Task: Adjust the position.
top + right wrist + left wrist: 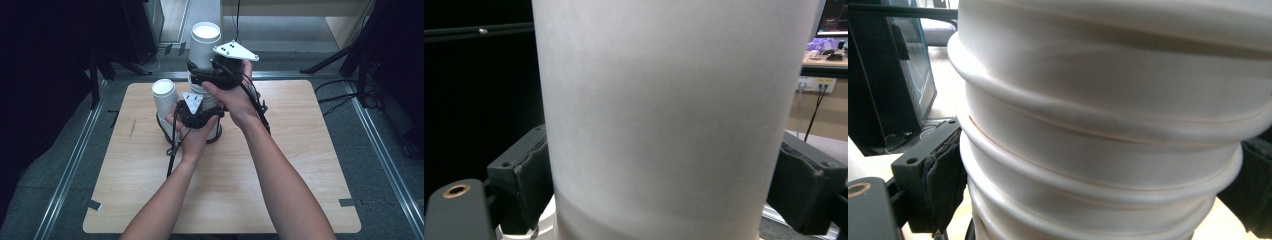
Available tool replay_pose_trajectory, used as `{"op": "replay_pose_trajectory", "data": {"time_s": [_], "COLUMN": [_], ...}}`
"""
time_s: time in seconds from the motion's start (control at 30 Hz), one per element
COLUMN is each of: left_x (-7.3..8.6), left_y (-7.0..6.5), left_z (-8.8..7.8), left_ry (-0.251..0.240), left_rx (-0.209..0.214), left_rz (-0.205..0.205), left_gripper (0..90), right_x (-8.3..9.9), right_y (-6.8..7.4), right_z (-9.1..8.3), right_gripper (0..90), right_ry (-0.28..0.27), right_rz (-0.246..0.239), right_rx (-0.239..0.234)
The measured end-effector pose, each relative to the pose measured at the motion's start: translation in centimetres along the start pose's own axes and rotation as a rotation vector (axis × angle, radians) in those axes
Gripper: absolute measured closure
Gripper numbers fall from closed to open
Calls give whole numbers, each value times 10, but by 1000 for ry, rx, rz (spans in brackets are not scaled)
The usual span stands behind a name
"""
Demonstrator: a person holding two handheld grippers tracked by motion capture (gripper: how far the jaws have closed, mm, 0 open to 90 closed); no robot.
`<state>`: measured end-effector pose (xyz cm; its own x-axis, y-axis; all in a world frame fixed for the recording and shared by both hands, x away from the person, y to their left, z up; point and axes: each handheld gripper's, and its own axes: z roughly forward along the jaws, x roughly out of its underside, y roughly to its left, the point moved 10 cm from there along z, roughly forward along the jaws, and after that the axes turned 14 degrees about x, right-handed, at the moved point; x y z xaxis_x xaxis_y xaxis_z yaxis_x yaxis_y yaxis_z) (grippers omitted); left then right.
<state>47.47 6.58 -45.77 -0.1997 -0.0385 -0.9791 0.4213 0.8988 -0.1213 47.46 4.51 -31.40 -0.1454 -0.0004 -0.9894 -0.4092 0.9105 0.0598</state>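
A light wooden table (280, 165) is carrying a tall stack of white paper cups (202, 90), all sitting inside each other. A shorter stack of cups (164, 97) is standing just beside it on the left. The left gripper (196, 114) is squeezing the tall stack low down, its fingers (943, 180) pressing on both sides. The right gripper (220, 75) is higher up, and its fingers (526, 175) are touching the sides of the top cup (205, 42).
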Motion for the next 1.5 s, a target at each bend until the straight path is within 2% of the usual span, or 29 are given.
{"op": "replay_pose_trajectory", "data": {"time_s": [0.13,0.33,0.5,0.87,1.13,1.5], "left_x": [0,0,0,0,0,0], "left_y": [0,0,0,0,0,0], "left_z": [0,0,0,-1,-2,-1], "left_ry": [-1,0,1,4,10,13], "left_rx": [-1,2,1,4,6,8], "left_rz": [-1,-1,0,-1,1,-1], "left_gripper": [27,27,27,26,26,26], "right_x": [-3,-11,-21,-38,-54,-78], "right_y": [0,-1,-2,-1,-3,-11], "right_z": [-1,-5,-9,-20,-24,-37], "right_gripper": [113,131,140,152,159,160], "right_ry": [-4,-43,-69,-91,-107,-158], "right_rz": [-5,-18,4,6,-3,19], "right_rx": [5,20,21,16,46,63]}}
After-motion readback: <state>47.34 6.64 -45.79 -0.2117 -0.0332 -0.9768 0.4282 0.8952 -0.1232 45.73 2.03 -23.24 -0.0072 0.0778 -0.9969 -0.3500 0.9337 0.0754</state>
